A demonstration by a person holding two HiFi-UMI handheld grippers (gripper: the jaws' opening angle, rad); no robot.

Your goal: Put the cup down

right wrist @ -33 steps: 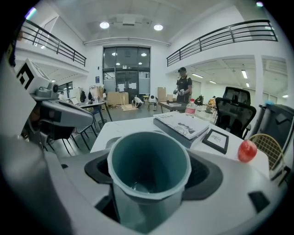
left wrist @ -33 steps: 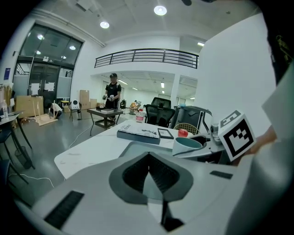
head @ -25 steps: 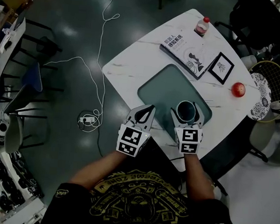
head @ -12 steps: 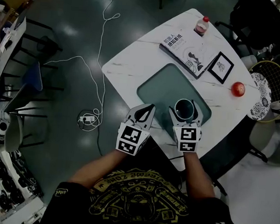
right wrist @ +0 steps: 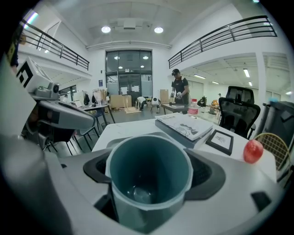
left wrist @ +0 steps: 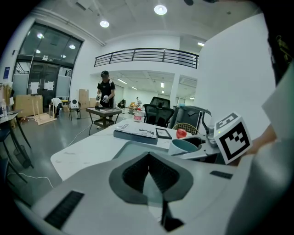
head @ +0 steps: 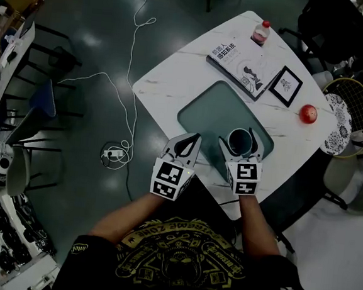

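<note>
A teal cup (head: 239, 140) stands upright between the jaws of my right gripper (head: 238, 144), which is shut on it over the near right part of the grey-green mat (head: 209, 112). In the right gripper view the empty cup (right wrist: 149, 176) fills the middle, clamped from both sides. Whether its base touches the mat cannot be told. My left gripper (head: 185, 146) is beside it at the table's near edge, shut with nothing held; its closed jaws show in the left gripper view (left wrist: 149, 172), with the cup (left wrist: 186, 146) to their right.
On the white table (head: 168, 77) lie a book (head: 242, 67), a small framed picture (head: 286, 87), a red-capped bottle (head: 261, 33) and a red ball (head: 308, 114). A racket (head: 351, 118) and chairs stand at the right. A cable (head: 125, 105) runs over the floor at left.
The right gripper with the cup has shifted slightly farther onto the mat and a little left. The left gripper has barely moved.
</note>
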